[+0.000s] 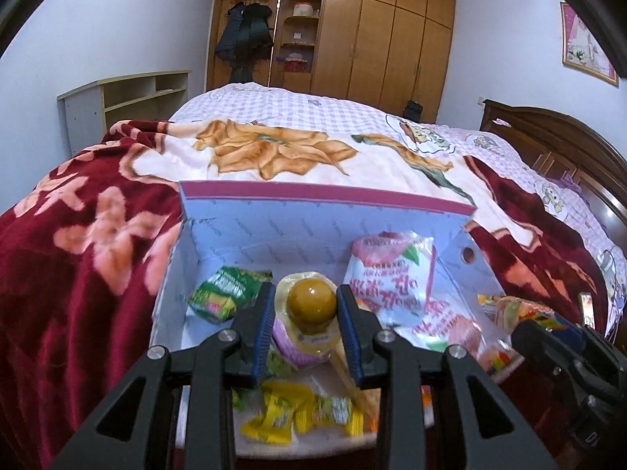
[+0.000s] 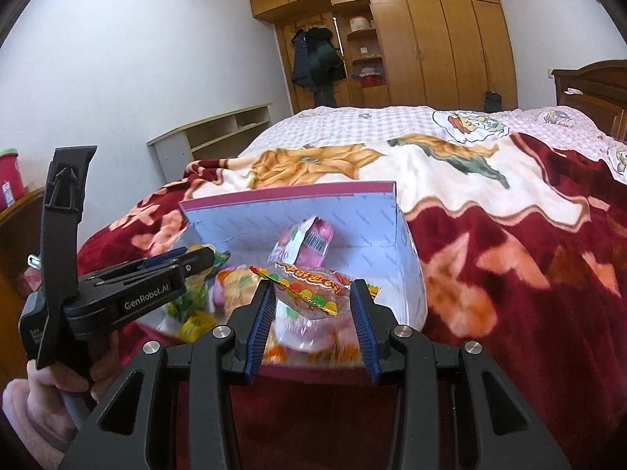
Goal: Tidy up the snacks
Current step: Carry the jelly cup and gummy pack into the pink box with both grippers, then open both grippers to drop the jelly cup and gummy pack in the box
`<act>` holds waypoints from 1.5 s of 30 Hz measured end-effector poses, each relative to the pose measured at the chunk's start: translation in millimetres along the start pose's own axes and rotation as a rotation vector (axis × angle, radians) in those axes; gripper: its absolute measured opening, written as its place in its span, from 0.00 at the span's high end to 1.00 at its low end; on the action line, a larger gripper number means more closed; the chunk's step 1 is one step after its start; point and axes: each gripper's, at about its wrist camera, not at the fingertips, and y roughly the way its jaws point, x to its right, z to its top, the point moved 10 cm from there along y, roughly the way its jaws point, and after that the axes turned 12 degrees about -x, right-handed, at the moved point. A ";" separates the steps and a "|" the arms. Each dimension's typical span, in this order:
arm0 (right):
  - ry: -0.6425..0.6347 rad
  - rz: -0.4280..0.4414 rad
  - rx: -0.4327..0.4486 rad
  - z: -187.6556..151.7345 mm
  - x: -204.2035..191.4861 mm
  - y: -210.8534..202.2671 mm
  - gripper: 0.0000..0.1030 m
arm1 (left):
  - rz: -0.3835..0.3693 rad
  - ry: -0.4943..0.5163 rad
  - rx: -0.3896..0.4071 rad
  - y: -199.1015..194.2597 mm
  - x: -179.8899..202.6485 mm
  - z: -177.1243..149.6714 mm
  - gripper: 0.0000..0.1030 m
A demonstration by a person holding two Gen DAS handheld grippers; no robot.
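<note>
An open cardboard box point(image 1: 313, 223) with a maroon rim lies on the bed's blanket. It holds a green packet point(image 1: 225, 293), pink-and-white packets point(image 1: 388, 278) and yellow packets point(image 1: 298, 415). My left gripper point(image 1: 305, 290) hangs over the box, shut on a clear jelly cup point(image 1: 311, 307) with a brown ball inside. My right gripper point(image 2: 312, 284) is over the near rim of the box point(image 2: 290, 196), shut on a clear candy packet point(image 2: 309, 290) printed with coloured dots. The left gripper point(image 2: 196, 260) also shows at the left of the right wrist view, held by a hand point(image 2: 43, 403) in a pink sleeve.
The box sits on a dark red floral blanket point(image 1: 86, 243) over a checked bedsheet point(image 1: 282, 105). A dark wooden headboard point(image 1: 556, 145) stands at the right, a low open shelf point(image 1: 129, 94) at the left wall, and a wardrobe point(image 1: 376, 39) behind. A red tub point(image 2: 9, 172) stands far left.
</note>
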 end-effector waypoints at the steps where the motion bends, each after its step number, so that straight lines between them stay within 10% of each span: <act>1: 0.005 -0.009 0.000 3.3 2.6 4.9 0.61 | -0.001 -0.004 -0.001 3.1 0.2 2.9 0.68; 19: 0.045 -0.071 -0.107 9.0 28.5 64.4 0.60 | 0.032 -0.042 -0.111 55.7 -13.4 10.5 0.68; 45: 0.080 -0.002 -0.046 8.3 20.5 32.2 0.44 | 0.091 0.043 -0.030 8.9 1.0 -3.0 0.44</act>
